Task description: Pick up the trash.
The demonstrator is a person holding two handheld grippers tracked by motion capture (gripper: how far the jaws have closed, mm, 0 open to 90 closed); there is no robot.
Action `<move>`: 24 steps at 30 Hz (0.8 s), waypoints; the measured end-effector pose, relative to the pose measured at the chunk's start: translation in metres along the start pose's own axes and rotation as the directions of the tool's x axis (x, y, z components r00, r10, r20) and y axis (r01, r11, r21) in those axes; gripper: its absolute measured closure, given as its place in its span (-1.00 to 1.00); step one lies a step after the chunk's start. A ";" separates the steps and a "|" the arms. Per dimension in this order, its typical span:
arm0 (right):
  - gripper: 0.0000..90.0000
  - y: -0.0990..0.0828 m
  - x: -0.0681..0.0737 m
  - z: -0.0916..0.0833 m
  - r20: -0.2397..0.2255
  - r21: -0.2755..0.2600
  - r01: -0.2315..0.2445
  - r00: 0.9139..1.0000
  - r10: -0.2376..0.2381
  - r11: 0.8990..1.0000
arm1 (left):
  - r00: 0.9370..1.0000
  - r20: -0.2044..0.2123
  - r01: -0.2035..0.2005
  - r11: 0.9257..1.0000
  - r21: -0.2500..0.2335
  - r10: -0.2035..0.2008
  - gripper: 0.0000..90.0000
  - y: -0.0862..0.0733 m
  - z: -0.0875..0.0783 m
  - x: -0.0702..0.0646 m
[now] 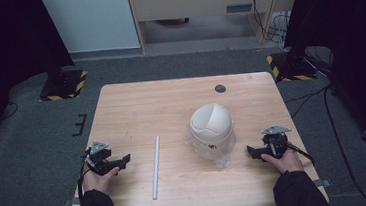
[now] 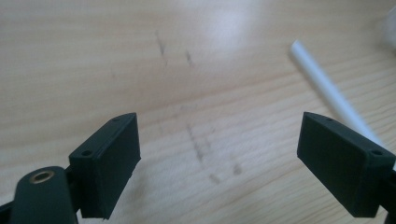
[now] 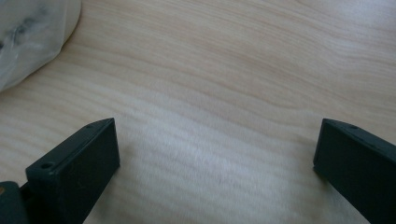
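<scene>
Between the two sets of tongs, on the light wooden table (image 1: 121,108), lie the things the work seems to be about: a long thin white plastic tube (image 1: 156,166) and a white domed, helmet-like shell (image 1: 211,123) sitting on crinkled clear plastic wrap (image 1: 221,152). Left tongs (image 1: 117,163) rest low at the table's near-left part, held by the person's left hand (image 1: 99,178); jaws stand wide apart w/ nothing btwn them. In the left gripper view the left tongs (image 2: 219,161) show bare wood btwn the jaws, and the tube (image 2: 327,88) runs past just beyond the right-hand jaw, near but not touching. Right tongs (image 1: 253,152) sit at the near-right part, held by the right hand (image 1: 286,161), jaws also apart and empty; in the right gripper view the right tongs (image 3: 215,163) face plain wood, w/ the plastic wrap (image 3: 32,42) off to the upper left, close but clear of the jaws. Shell is nearer the right tongs, tube nearer the left, both apart from either. Progress, as I judge it: nothing started yet, i.e. no grip, no contact, both items lying untouched. Everything is left to do: approach, close on an item, move it. Which item goes first I can't tell.
</scene>
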State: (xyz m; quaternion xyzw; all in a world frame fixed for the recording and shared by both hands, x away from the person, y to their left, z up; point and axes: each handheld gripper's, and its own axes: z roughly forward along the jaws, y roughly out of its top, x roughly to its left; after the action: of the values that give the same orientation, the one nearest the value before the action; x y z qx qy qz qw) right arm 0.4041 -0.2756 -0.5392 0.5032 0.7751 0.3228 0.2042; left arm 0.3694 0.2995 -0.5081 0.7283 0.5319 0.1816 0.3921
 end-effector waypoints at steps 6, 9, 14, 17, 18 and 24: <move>-0.98 -0.004 0.001 -0.004 -0.003 0.004 0.000 1.000 0.000 1.000 | 1.000 0.002 -0.020 0.994 -0.103 0.020 -0.73 0.009 -0.014 -0.003; -0.98 -0.004 0.000 -0.004 -0.008 0.002 0.002 1.000 -0.002 1.000 | 1.000 0.002 -0.023 0.992 -0.124 0.024 -0.71 0.011 -0.017 -0.002; -0.98 -0.005 -0.001 -0.005 -0.019 0.002 0.015 1.000 -0.015 1.000 | 0.999 0.002 -0.047 0.985 -0.164 0.048 -0.69 0.015 -0.024 0.000; -0.98 -0.005 -0.001 -0.005 -0.019 0.003 0.015 1.000 -0.015 1.000 | 0.999 0.009 -0.048 0.983 -0.176 0.051 -0.69 0.016 -0.026 0.000; -0.98 -0.005 -0.001 -0.005 -0.020 0.003 0.018 1.000 -0.018 1.000 | 0.998 0.010 -0.058 0.982 -0.181 0.061 -0.69 0.018 -0.027 -0.001; -0.98 -0.005 -0.001 -0.005 -0.020 0.003 0.018 1.000 -0.018 1.000 | 0.997 0.025 -0.064 0.969 -0.237 0.072 -0.69 0.027 -0.036 -0.009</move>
State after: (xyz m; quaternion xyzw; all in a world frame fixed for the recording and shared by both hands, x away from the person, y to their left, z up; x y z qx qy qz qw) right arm 0.3981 -0.2795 -0.5390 0.4930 0.7822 0.3250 0.1985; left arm 0.3593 0.3014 -0.4636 0.6974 0.4745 0.2445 0.4782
